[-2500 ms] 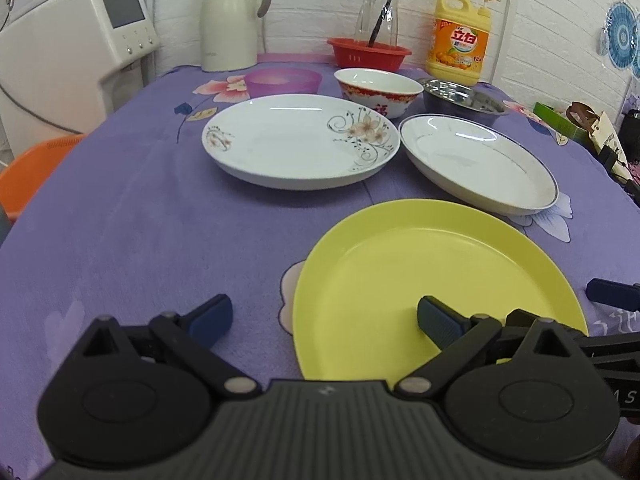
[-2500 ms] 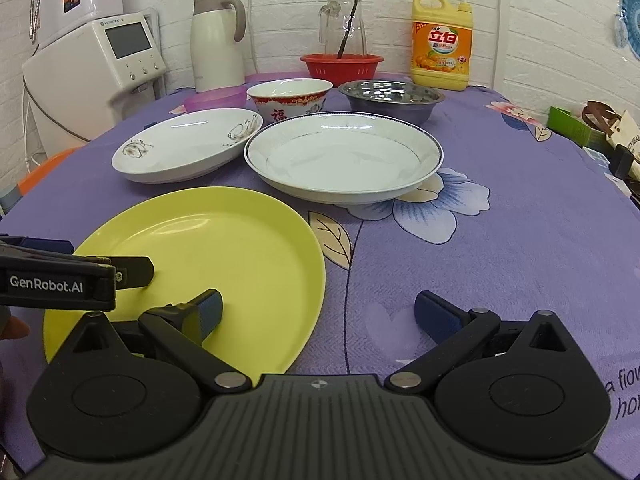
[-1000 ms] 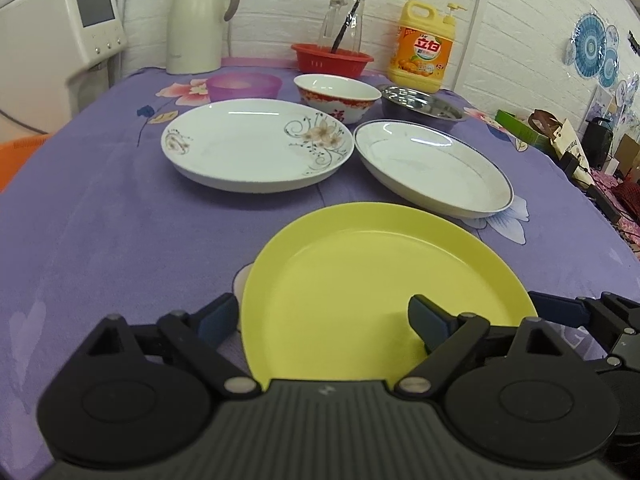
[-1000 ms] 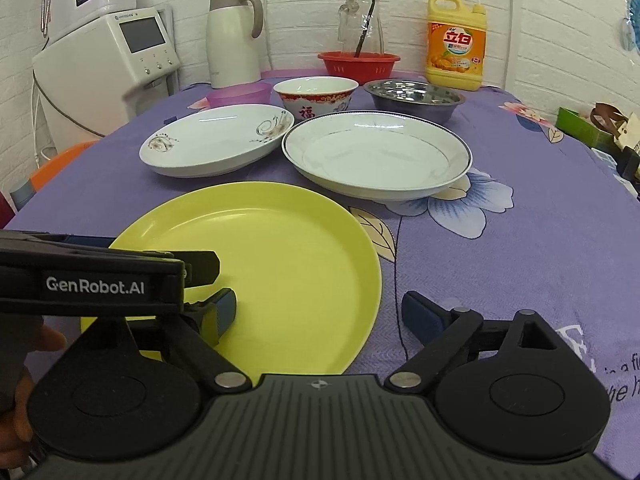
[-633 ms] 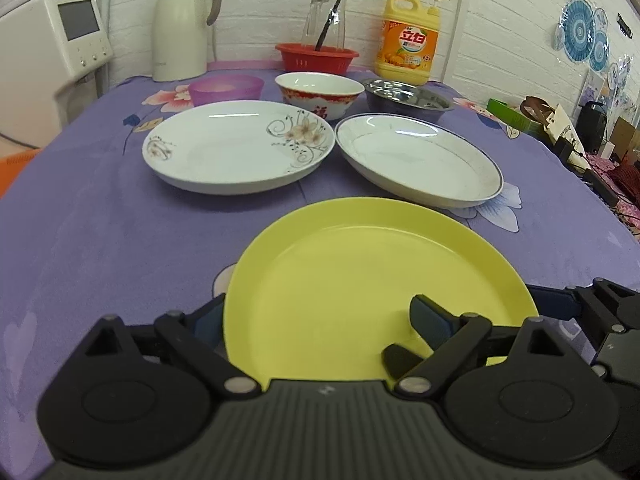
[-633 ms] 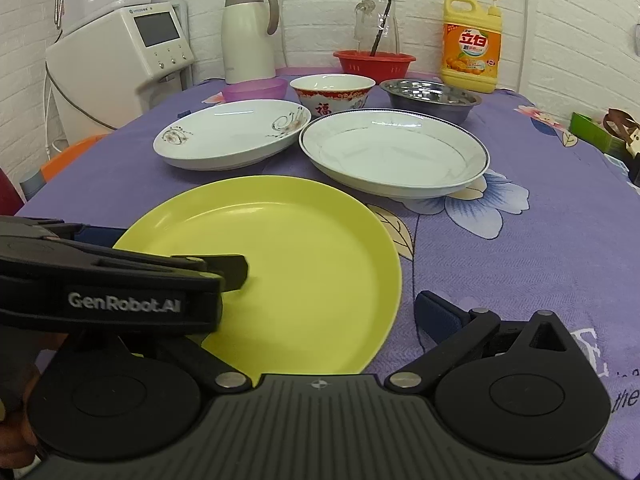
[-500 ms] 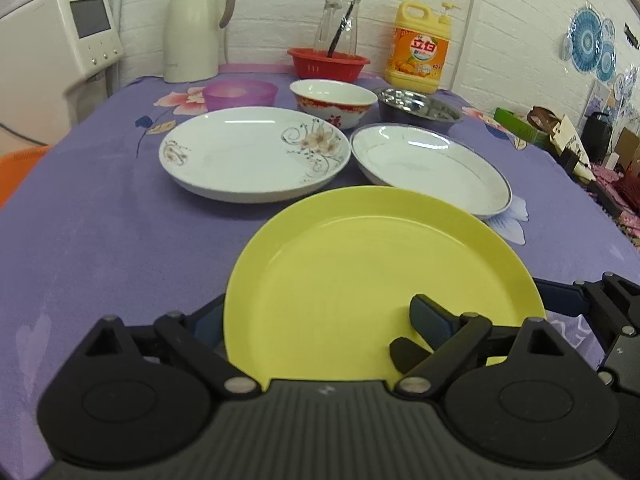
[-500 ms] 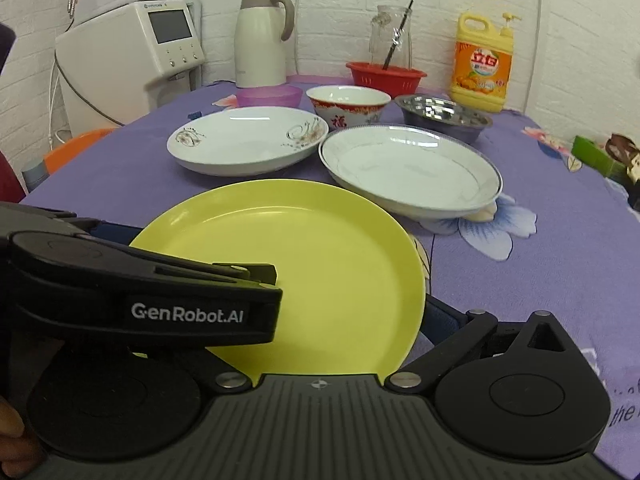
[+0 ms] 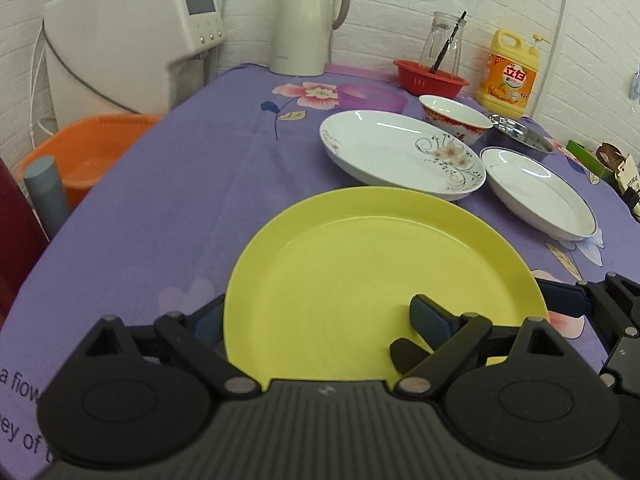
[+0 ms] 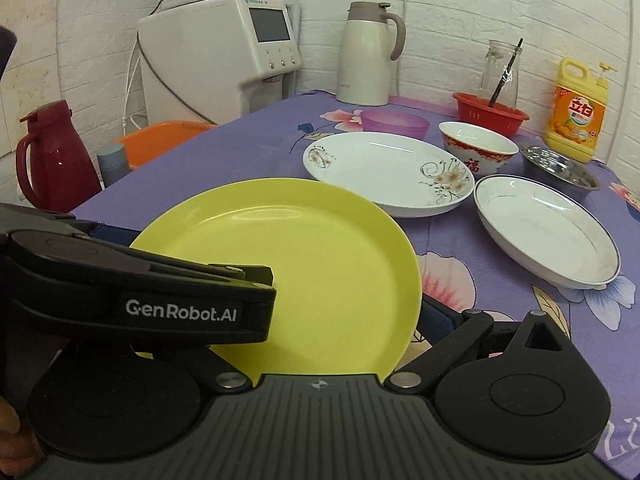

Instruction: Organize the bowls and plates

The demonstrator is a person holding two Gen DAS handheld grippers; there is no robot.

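A yellow plate (image 9: 360,272) is off the purple tablecloth (image 9: 192,184) and borne between both grippers. My left gripper (image 9: 316,316) stands wide. Its left finger is under the plate's rim and its right finger (image 9: 428,316) lies on top. My right gripper (image 10: 320,316) is wide too, with its right finger (image 10: 436,316) beneath the plate's right rim. Its left finger is hidden behind the left gripper's black body (image 10: 140,280). Beyond sit a floral white plate (image 9: 392,152), a blue-rimmed white plate (image 9: 536,192), a red-and-white bowl (image 9: 456,116), a steel bowl (image 9: 524,136) and a purple bowl (image 9: 372,96).
At the back stand a cream thermos jug (image 9: 304,24), a red basket (image 9: 428,76) with a glass jar, and a yellow detergent bottle (image 9: 508,76). Off the table's left edge are a white dispenser (image 9: 132,36), an orange basin (image 9: 92,148) and a red jug (image 10: 52,156).
The fingers slid under the yellow plate's rim on both sides and it came up off the cloth. Both grippers then swung left with it, so the other dishes shifted right in both views.
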